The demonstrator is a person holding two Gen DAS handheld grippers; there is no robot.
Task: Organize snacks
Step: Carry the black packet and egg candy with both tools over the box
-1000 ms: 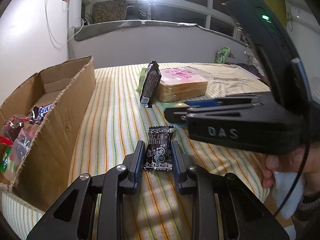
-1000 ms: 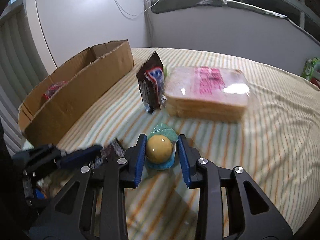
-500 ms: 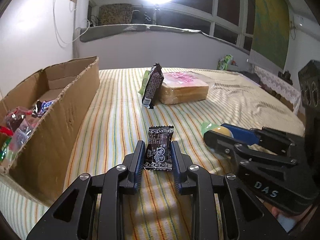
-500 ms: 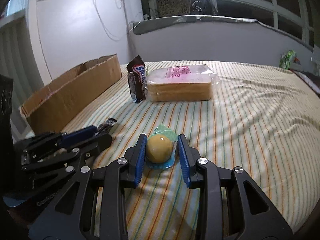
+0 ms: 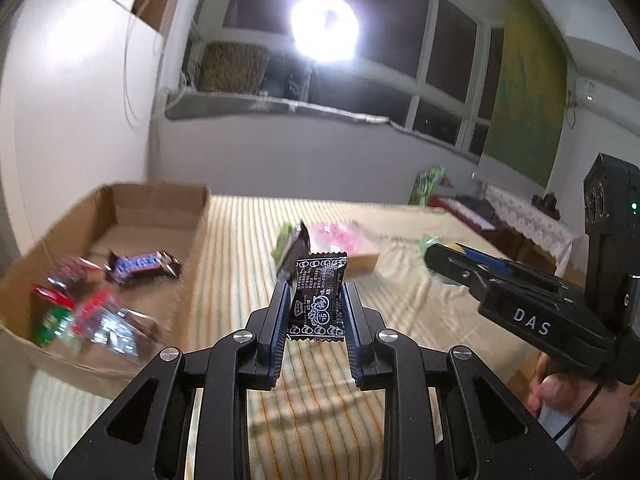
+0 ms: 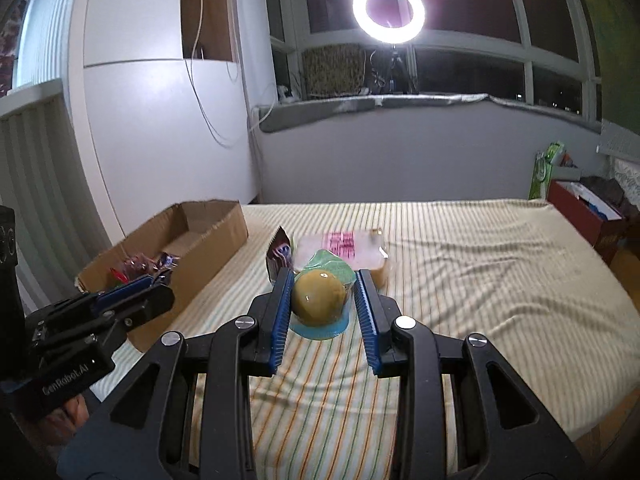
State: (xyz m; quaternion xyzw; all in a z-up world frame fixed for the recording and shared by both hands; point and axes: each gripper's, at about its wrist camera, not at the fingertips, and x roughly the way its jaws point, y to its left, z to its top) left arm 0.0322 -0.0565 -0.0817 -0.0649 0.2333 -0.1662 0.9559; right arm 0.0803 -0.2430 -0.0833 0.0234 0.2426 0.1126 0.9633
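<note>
My left gripper (image 5: 315, 294) is shut on a small black snack packet (image 5: 318, 300) with white print, held up above the striped bed. My right gripper (image 6: 323, 282) is shut on a round yellow snack in a green and blue wrapper (image 6: 320, 298), also lifted off the cloth. The open cardboard box (image 5: 120, 204) lies to the left with several wrapped snacks inside, among them a blue chocolate bar (image 5: 140, 266). Behind the held items stand a dark chocolate-bar pack (image 6: 280, 254) and a bagged bread loaf (image 6: 344, 246). In the left wrist view the right gripper (image 5: 436, 256) appears at the right.
The striped bedspread (image 6: 480, 272) stretches wide to the right. A white wall and cabinet (image 6: 140, 120) stand behind the box. A red box (image 6: 580, 216) and a green bag (image 6: 544, 176) sit past the bed's far right corner. A ring light (image 6: 388, 10) glares from the window sill.
Both grippers rose off the bed with their snacks still gripped. The views tilted up, so the box's inside and the window now show more.
</note>
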